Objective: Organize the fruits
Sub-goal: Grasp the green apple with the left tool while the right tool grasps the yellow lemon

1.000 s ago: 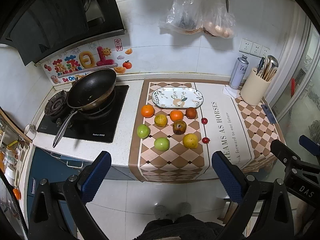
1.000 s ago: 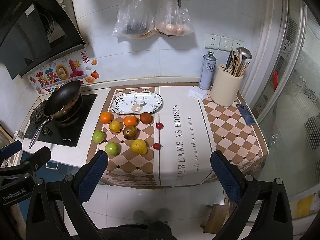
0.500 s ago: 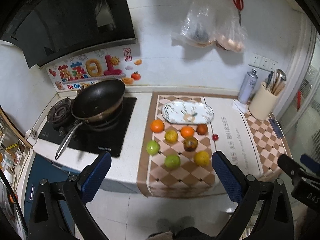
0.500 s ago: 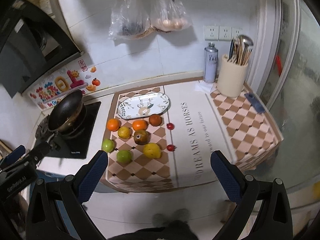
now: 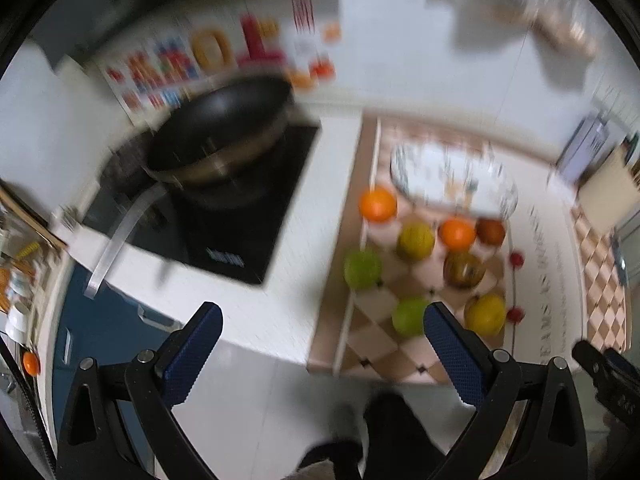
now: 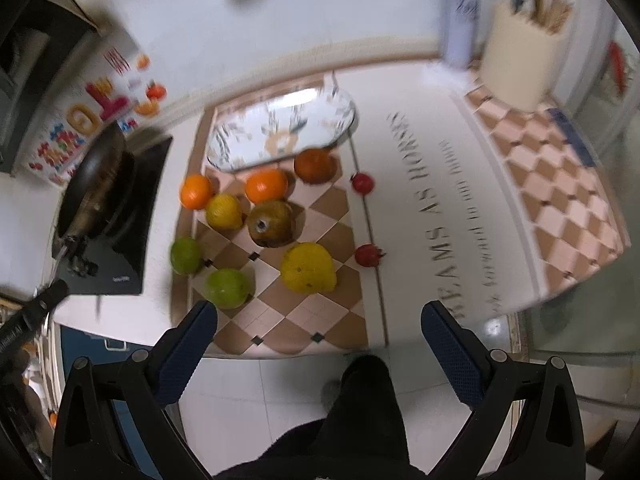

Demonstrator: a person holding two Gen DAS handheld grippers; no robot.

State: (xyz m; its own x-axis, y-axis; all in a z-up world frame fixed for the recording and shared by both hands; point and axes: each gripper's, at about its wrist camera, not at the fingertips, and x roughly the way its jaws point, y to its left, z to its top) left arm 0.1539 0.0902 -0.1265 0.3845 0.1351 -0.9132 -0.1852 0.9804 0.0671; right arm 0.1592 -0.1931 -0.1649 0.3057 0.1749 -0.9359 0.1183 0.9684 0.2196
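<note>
Several fruits lie on a checkered mat (image 6: 304,320) on the counter: two oranges (image 6: 266,185), a yellow lemon (image 6: 308,267), two green fruits (image 6: 227,288), a brown fruit (image 6: 272,222) and two small red ones (image 6: 368,255). A patterned oval plate (image 6: 280,130) sits behind them with nothing on it. The same fruits (image 5: 416,240) and plate (image 5: 452,178) show blurred in the left wrist view. My left gripper (image 5: 320,356) and right gripper (image 6: 318,350) are both open and empty, in front of the counter edge, above the floor.
A black wok (image 5: 220,140) sits on a stove (image 5: 224,232) left of the mat. A spray can (image 6: 458,28) and a utensil holder (image 6: 520,64) stand at the back right. The other gripper (image 5: 608,372) shows at the lower right of the left view.
Both grippers have moved closer to the counter and the fruits, which now look larger. Both views are blurred by motion. Both grippers stay open.
</note>
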